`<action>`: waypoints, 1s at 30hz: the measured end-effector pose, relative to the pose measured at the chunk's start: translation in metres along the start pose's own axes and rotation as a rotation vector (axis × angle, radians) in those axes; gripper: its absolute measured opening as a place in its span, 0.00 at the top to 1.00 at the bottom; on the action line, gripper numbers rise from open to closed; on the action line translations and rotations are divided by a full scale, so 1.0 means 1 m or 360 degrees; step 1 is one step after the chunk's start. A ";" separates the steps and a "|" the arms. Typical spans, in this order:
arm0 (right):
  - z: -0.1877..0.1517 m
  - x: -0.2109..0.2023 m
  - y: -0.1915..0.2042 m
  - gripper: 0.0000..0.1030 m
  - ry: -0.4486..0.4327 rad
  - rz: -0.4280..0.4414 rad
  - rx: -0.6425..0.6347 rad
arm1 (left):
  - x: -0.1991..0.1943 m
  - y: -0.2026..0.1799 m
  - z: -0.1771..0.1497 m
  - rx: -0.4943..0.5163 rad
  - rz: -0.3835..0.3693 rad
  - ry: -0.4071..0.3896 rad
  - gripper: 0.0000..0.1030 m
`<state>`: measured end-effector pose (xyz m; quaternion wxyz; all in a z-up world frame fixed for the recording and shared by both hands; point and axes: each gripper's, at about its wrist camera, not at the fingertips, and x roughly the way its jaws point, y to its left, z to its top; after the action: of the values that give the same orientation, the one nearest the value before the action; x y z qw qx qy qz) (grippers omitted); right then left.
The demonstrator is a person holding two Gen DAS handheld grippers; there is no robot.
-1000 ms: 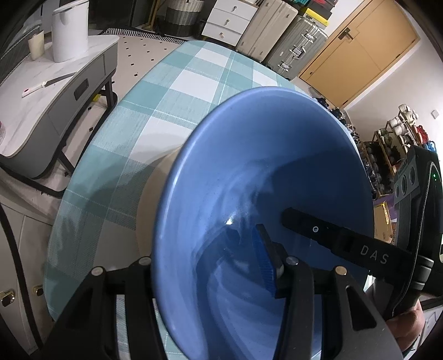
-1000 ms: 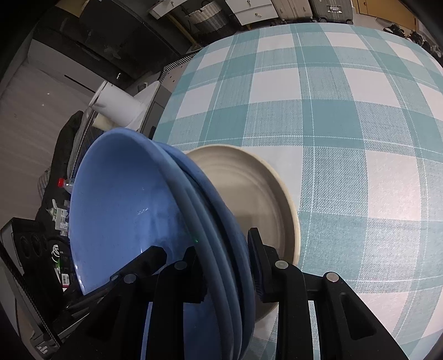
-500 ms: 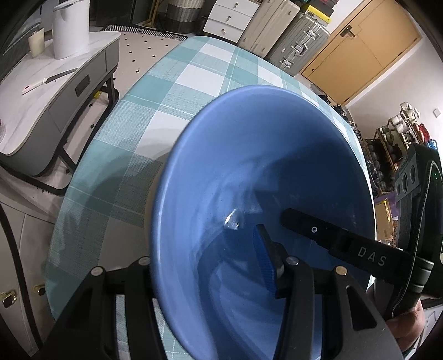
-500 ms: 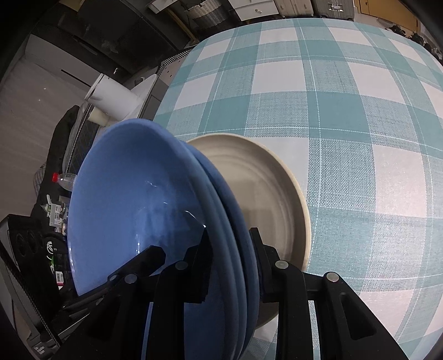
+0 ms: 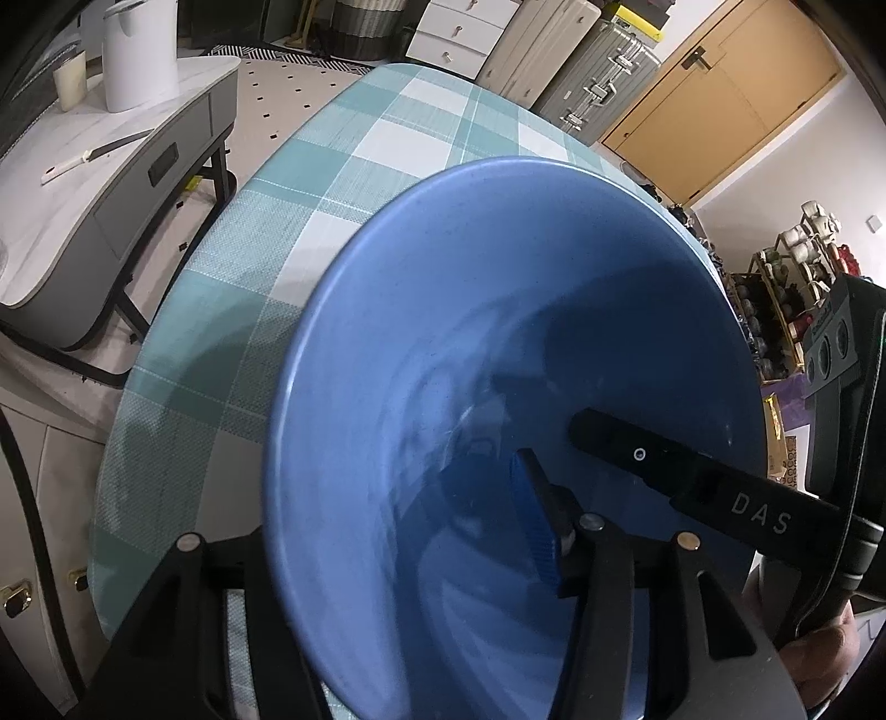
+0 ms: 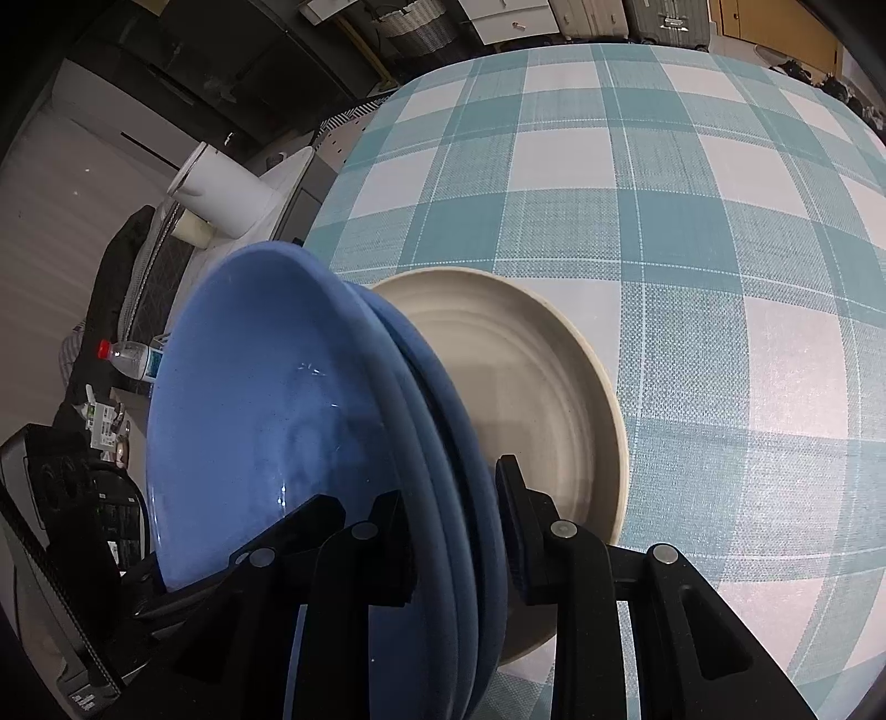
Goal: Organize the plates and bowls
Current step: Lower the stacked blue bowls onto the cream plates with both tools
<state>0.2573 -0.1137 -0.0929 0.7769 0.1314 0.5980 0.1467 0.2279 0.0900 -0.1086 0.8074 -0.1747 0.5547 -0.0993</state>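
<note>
A stack of three blue bowls (image 5: 498, 360) hangs tilted between both grippers, over a beige plate (image 6: 526, 376) on the checked tablecloth (image 6: 692, 194). My right gripper (image 6: 454, 531) is shut on the stacked rims, one finger inside the top bowl and one outside. In the left wrist view its inner finger (image 5: 637, 454) shows in the bowl. My left gripper (image 5: 387, 526) straddles the opposite rim. Its blue pad (image 5: 534, 515) lies against the inner wall and its other finger is hidden behind the stack. The left jaws are opening. The left wrist view does not show the plate.
The table's edge curves close on the left (image 5: 166, 332). Beyond it stands a grey side table (image 5: 83, 221) with a white jug (image 5: 144, 50), a candle and a knife. Suitcases, drawers and a wooden door (image 5: 720, 94) line the back. A water bottle (image 6: 130, 354) lies off-table.
The blue stack has tilted and shifted slightly. It now hides the beige plate in the left wrist view. More of the plate's inside shows in the right wrist view.
</note>
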 end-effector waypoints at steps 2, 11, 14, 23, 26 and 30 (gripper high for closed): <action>0.000 0.000 0.000 0.74 -0.0001 0.0005 0.0004 | -0.001 0.000 -0.001 0.0006 -0.0002 -0.0002 0.49; -0.002 -0.005 -0.002 0.72 -0.0076 0.0033 0.0043 | -0.004 -0.001 -0.002 0.0015 0.0004 -0.0025 0.48; -0.002 -0.009 0.000 0.72 -0.0101 0.0028 0.0039 | -0.008 0.001 -0.003 -0.0003 0.0009 -0.0038 0.48; -0.006 -0.028 0.004 0.71 -0.0233 0.0029 -0.0014 | -0.026 0.004 -0.006 0.0021 0.0076 -0.0119 0.47; -0.008 -0.034 0.003 0.71 -0.0262 0.0048 -0.0008 | -0.032 0.003 -0.008 0.0031 0.0101 -0.0154 0.46; -0.012 -0.047 0.001 0.71 -0.0321 0.0057 -0.0017 | -0.049 0.001 -0.013 0.0085 0.0221 -0.0253 0.46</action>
<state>0.2339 -0.1304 -0.0537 0.8310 0.1521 0.5136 0.1498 0.1984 0.1056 -0.0707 0.8581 -0.1215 0.4970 -0.0438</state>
